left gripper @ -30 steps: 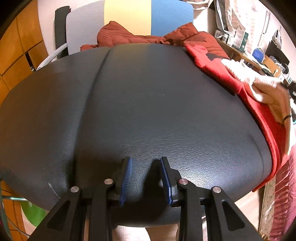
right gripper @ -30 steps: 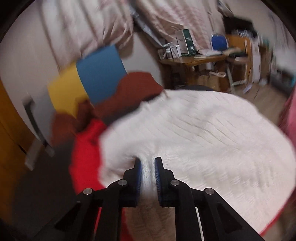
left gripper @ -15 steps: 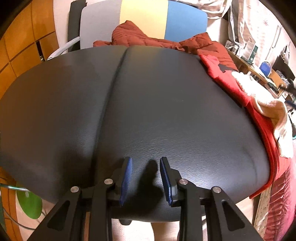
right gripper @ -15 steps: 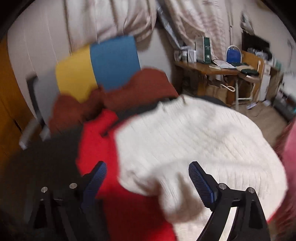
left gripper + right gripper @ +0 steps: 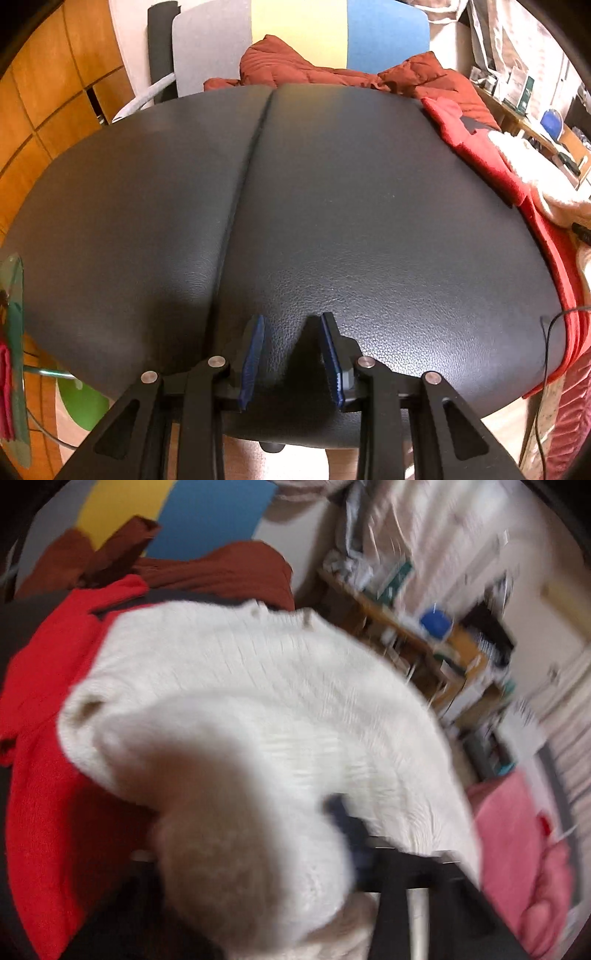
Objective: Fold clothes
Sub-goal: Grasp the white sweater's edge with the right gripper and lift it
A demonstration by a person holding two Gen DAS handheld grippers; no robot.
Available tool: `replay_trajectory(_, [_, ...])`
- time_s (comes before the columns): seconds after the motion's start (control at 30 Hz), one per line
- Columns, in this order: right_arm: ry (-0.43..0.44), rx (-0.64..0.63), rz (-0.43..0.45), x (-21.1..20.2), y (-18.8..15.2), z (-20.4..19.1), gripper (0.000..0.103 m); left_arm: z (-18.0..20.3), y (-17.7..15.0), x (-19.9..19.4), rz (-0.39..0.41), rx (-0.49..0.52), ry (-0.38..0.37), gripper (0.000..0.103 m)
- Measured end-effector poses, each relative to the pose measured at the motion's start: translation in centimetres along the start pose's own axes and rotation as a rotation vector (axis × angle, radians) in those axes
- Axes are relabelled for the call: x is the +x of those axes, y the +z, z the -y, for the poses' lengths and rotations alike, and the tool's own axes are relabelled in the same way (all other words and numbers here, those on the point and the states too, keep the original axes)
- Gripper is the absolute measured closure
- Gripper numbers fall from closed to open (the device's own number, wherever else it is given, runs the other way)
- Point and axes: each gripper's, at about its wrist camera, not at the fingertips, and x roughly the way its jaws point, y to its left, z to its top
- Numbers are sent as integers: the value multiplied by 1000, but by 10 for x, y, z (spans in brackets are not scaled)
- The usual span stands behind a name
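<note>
The left gripper hangs over the near edge of the black padded bench, its blue pads parted with only bare leather between them. Along the bench's right edge lies a red garment, and on top of it a white knit sweater. The right gripper is buried in a bulging fold of that sweater; its jaws have just been closing with knit between them, though blur hides whether the pads press it. A rust-brown jacket sits at the far edge.
</note>
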Motion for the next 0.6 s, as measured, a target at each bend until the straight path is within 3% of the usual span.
replay_trajectory(0.13, [164, 278, 23, 0, -13, 38, 93, -1, 1, -1, 8, 0, -12, 72])
replay_trajectory(0.3, [309, 476, 127, -25, -12, 64, 94, -2, 2, -4, 24, -12, -37, 72])
replay_trajectory(0.47, [466, 622, 245, -48, -5, 82, 95, -2, 2, -5, 29, -6, -40, 72])
replay_trajectory(0.6, [535, 668, 363, -77, 14, 98, 95, -4, 0, -8, 34, -9, -45, 72])
